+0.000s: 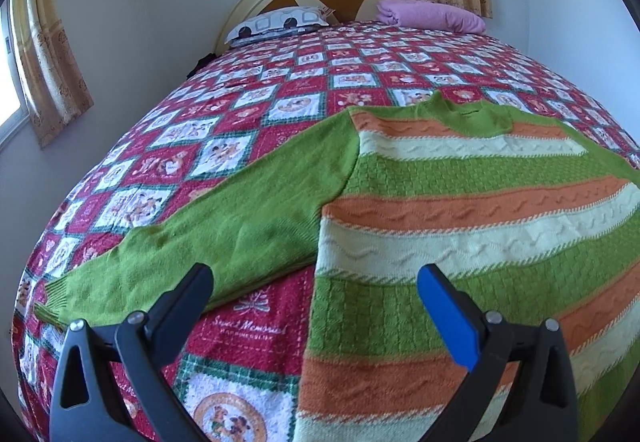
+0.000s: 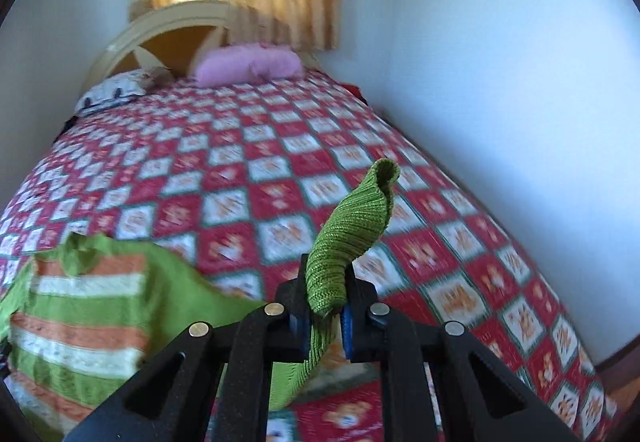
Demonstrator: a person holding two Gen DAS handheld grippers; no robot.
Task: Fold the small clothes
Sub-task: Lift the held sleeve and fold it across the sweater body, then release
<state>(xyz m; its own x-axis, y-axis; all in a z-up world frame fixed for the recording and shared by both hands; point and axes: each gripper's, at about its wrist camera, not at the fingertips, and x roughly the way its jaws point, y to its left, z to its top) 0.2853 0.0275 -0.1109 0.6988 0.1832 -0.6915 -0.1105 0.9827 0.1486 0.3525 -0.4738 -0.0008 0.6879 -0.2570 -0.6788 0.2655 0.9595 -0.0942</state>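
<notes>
bed: red checked quilt | sweater: striped green, orange and cream, flat on bed, collar at 12 o'clock | left gripper: jaws spread above hem and sleeve, holding nothing | right gripper: jaws pinching green cuff, lifted

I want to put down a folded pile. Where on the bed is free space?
Free: the bedspread between the sweater and the pillows, and beside the wall past the right claw, which holds the sleeve cuff. Crowded: the near end under the sweater.
</notes>
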